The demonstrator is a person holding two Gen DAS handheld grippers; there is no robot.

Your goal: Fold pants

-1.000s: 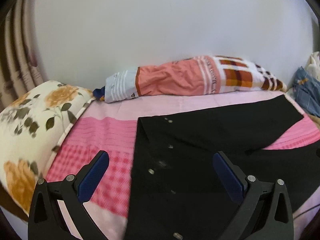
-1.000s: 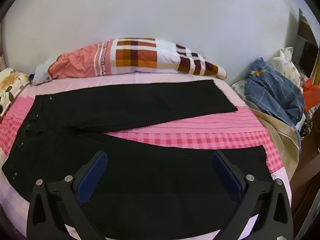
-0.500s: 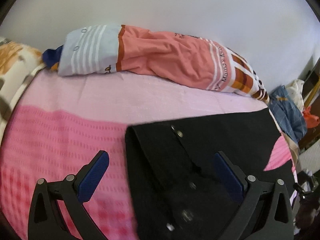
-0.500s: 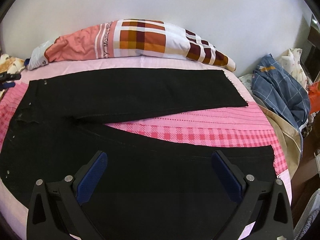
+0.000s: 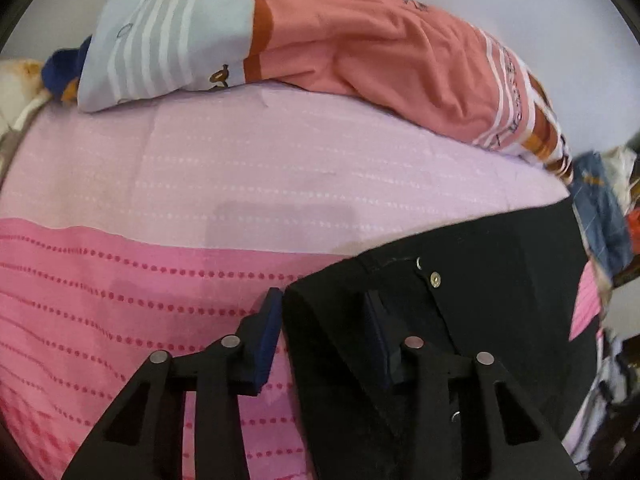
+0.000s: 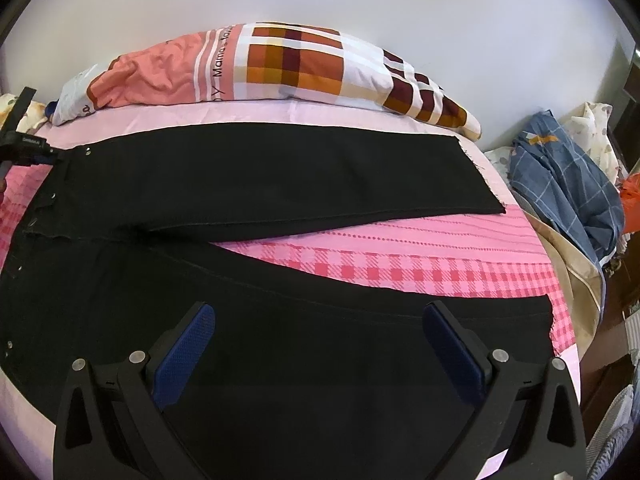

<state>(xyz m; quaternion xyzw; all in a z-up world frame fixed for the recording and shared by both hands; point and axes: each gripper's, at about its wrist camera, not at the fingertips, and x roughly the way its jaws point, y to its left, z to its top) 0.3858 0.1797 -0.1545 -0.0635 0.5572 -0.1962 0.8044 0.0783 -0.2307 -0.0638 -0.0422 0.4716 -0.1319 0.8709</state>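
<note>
Left wrist view: left gripper (image 5: 324,332) clamped on black pants (image 5: 460,320) waistband corner — likely to fold; right gripper (image 6: 320,344) agape above leg.

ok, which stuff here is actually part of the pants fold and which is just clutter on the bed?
In the job:
black pants
left gripper, closing on the waistband corner
right gripper, open over the near leg

Lying about:
rolled patchwork quilt
blue checked garment
pink bedsheet

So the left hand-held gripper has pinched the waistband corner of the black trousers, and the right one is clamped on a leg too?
Not quite. The right hand-held gripper is open above the black trousers, as the right wrist view shows. The left hand-held gripper does pinch the waistband corner.
</note>
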